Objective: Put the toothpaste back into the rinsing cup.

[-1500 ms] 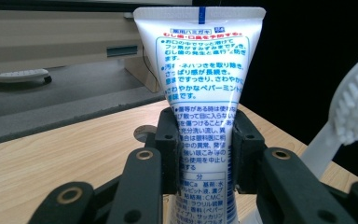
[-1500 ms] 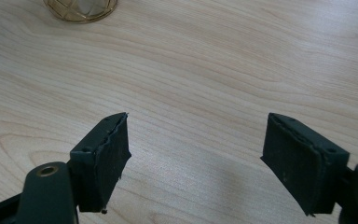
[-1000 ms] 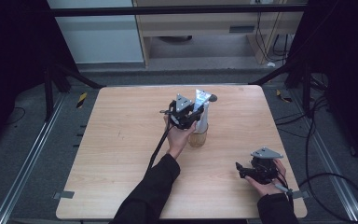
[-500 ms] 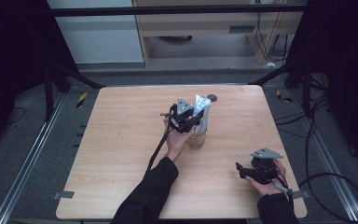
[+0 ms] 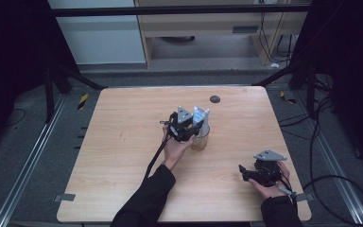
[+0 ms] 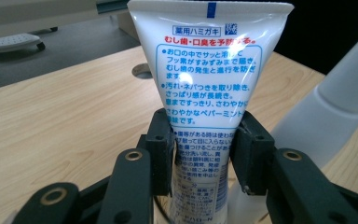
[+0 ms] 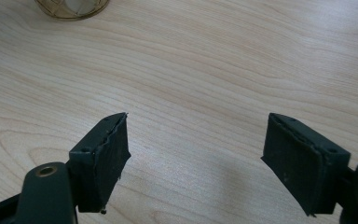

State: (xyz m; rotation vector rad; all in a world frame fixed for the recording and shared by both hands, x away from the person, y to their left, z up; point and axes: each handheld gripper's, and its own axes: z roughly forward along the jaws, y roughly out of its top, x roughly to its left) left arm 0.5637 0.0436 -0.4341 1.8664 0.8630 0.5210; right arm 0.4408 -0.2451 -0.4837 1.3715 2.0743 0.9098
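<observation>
Left gripper view looks straight at a white toothpaste tube (image 6: 205, 93) standing upright, flat crimped end up, with blue and red print on it. The left gripper (image 6: 204, 158) has its two black jaws on either side of the tube's lower part; they have just been opening, and now stand narrowly apart, the left pad close against the tube and a thin gap showing at the right pad, so the grip looks released. The tube's bottom end sits inside a clear glass cup (image 5: 200, 140), which stands near the middle of the wooden table (image 5: 123, 156). A pale, blurred shape rises just to the right of the tube in this view; what it is cannot be told.

In the high view the left gripper (image 5: 189, 127) is right beside the cup. The right gripper (image 5: 246, 172) lies low near the table's right front corner, well apart from the cup. Its jaws (image 7: 198, 163) stand wide open over bare wood, holding nothing.
</observation>
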